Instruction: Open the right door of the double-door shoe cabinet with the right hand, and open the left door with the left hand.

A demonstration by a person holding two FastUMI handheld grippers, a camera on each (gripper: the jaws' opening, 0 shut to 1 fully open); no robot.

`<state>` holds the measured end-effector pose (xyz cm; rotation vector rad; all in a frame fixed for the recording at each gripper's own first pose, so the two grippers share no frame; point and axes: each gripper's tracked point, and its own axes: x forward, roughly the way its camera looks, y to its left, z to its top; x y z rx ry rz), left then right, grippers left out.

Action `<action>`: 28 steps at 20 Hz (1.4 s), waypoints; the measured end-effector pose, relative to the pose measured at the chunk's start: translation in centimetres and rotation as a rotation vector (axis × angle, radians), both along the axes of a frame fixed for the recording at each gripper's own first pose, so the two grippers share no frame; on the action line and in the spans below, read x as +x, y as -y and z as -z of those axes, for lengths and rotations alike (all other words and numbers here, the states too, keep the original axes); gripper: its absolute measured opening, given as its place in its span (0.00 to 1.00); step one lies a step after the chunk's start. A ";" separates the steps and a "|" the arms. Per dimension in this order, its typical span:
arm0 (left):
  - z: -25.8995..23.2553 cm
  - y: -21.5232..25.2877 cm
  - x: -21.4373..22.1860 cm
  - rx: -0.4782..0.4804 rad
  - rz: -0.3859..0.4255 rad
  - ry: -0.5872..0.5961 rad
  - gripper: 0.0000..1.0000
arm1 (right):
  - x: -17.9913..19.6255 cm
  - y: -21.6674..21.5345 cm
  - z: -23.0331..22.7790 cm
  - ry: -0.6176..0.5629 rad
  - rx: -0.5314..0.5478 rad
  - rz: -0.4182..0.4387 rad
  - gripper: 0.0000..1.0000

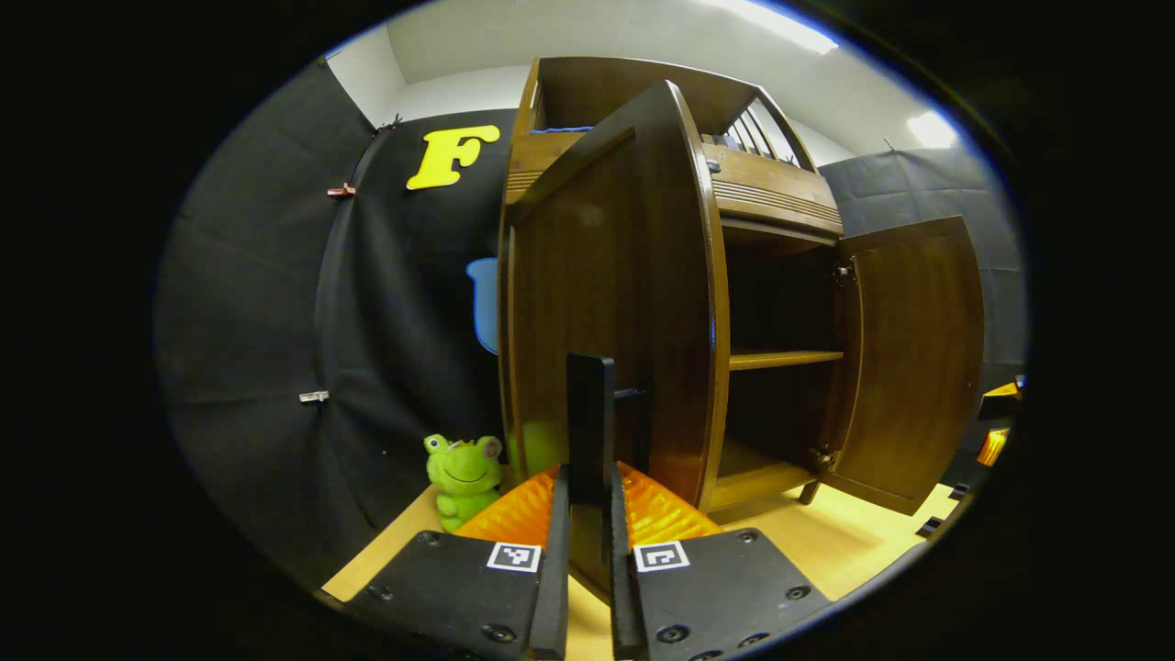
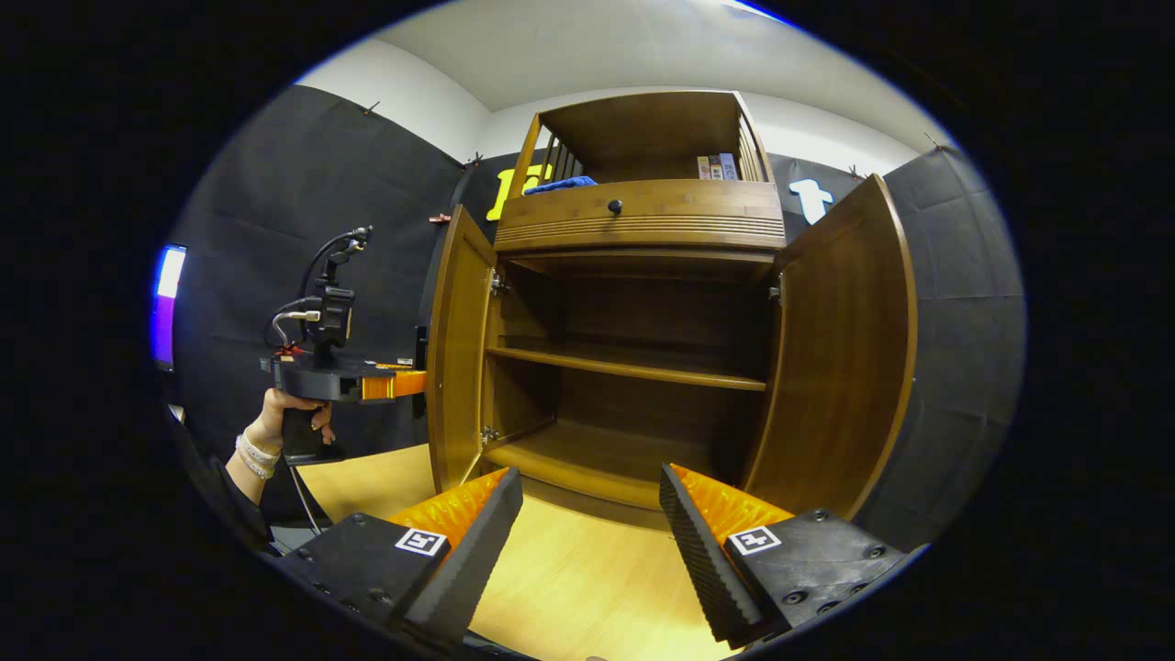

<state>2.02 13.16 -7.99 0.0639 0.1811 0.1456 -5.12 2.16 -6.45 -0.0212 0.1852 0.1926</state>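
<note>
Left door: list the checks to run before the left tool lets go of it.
1. Left door swung open: ok, its edge stands well out from the cabinet.
2. Left tool gripping: ok, both fingers press on the door's upright handle.
3. Right door open: ok, swung wide, shelves exposed.
4. Right tool free: ok, fingers apart, holding nothing, in front of the cabinet and apart from it.
5. Frog toy away from the left door: cannot tell, it sits close by the door's outer face and the gap is hard to judge.
</note>
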 end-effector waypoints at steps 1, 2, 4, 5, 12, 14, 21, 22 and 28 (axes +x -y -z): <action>-0.1 -0.6 -0.3 0.006 -0.014 0.000 0.22 | 0.2 -0.2 0.0 0.002 0.000 -0.006 0.96; -0.1 -1.2 -0.7 0.008 -0.028 -0.002 0.20 | 0.2 -0.8 0.0 0.005 -0.001 -0.009 0.96; 0.0 -2.2 -1.3 0.011 -0.047 -0.005 0.17 | -0.4 -1.2 -0.2 0.006 -0.006 -0.007 0.95; 0.0 -2.8 -1.5 0.013 -0.058 -0.004 0.17 | -0.4 -1.4 -0.1 0.006 -0.007 -0.007 0.95; 0.8 -4.8 -3.8 0.065 -0.112 -0.024 0.11 | -0.4 -1.6 -0.2 0.001 0.005 -0.005 0.95; 0.8 -6.3 -4.5 0.084 -0.160 -0.027 0.12 | -0.5 -1.9 -0.2 0.000 0.015 -0.010 0.95; -0.5 -4.0 -8.0 0.025 -0.127 -0.005 0.07 | 0.4 -2.3 0.3 -0.011 0.035 -0.007 0.96; -1.3 -2.2 -8.5 0.038 -0.088 0.018 0.07 | 0.7 -2.3 0.5 -0.017 0.047 -0.003 0.96; -4.3 10.0 -8.6 0.035 0.270 0.110 0.44 | 1.5 -1.3 0.9 -0.032 0.065 0.039 0.96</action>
